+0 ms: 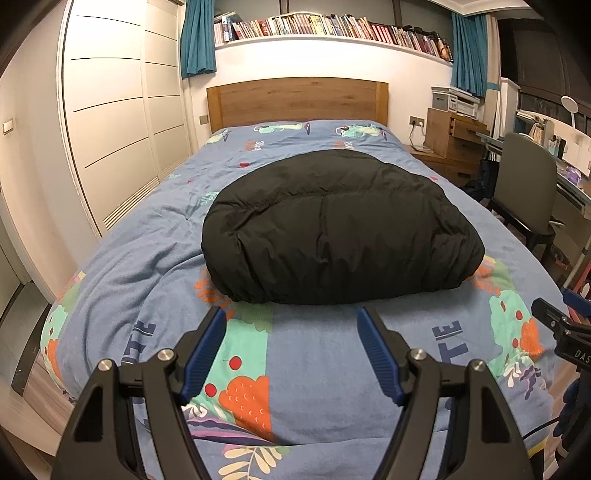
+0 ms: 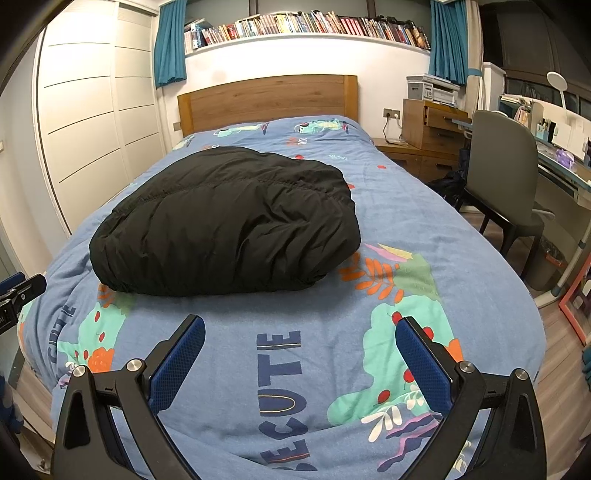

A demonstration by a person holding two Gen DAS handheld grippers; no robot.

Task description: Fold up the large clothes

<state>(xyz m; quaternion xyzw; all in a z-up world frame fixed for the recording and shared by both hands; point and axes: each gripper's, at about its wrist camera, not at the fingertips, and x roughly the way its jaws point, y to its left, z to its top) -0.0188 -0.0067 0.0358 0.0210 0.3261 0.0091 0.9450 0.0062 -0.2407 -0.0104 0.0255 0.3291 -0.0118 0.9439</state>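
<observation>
Left wrist: blue patterned bedspread (image 1: 155,251), wooden headboard (image 1: 297,101), bookshelf (image 1: 332,29) above.

Ahead of the open left gripper (image 1: 291,317), the black puffer jacket (image 1: 340,229) looks like matt, quilted, crinkly fabric; the duvet cover (image 1: 314,369) beneath is soft printed cloth — the headboard (image 1: 297,101) beyond, smooth wood. Gripper pads (image 1: 207,354) — ribbed blue.

Black puffer jacket (image 1: 340,229) on a blue duvet (image 1: 147,251) printed with orange and teal plants; teal curtains (image 1: 197,37), wooden headboard (image 1: 295,101), white wardrobe (image 1: 122,110)
</observation>
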